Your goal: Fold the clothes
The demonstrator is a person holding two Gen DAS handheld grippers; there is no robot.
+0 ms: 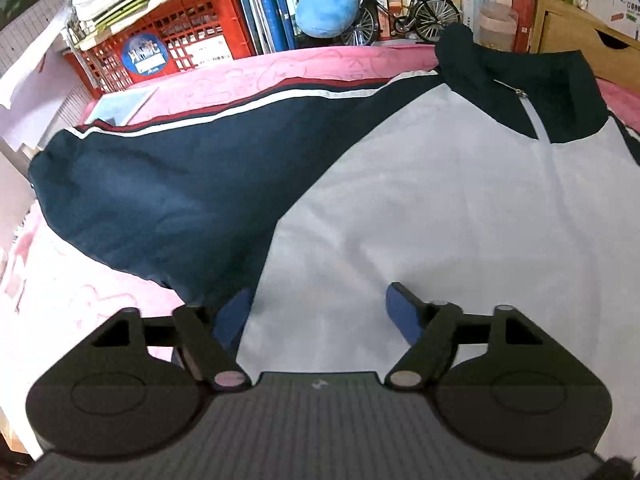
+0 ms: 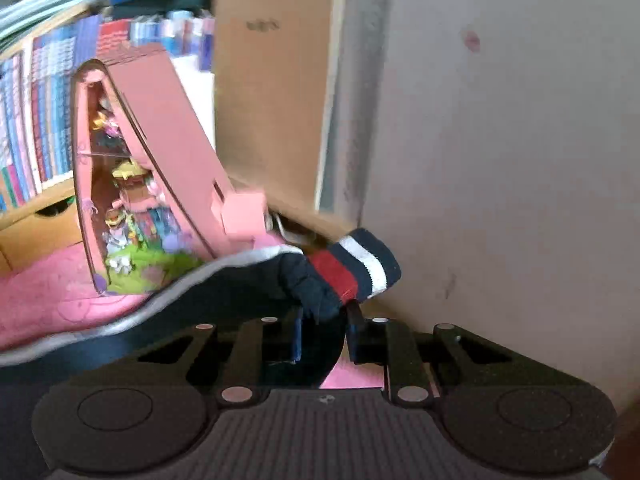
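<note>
Right tongs (image 2: 325, 330) pinch the jacket's (image 1: 400, 208) sleeve (image 2: 320, 280).

Smooth cloth jacket (image 1: 400, 200) with ribbed knit cuff (image 2: 360, 264) lies on soft pink fabric cover (image 1: 248, 76).

A pink bedspread (image 1: 248, 76) with a faint line pattern covered the surface, running from the lower left of the left wrist view up to its far edge. A navy-and-white jacket (image 1: 400, 200) lay spread flat on it, filling the middle and right of the frame, one navy sleeve (image 1: 160, 184) stretched out left. A pale sheet of paper (image 1: 120, 106) sat on the pink at upper left. In the right wrist view, a pink dollhouse (image 2: 160, 168) stood on the cover at left.
</note>
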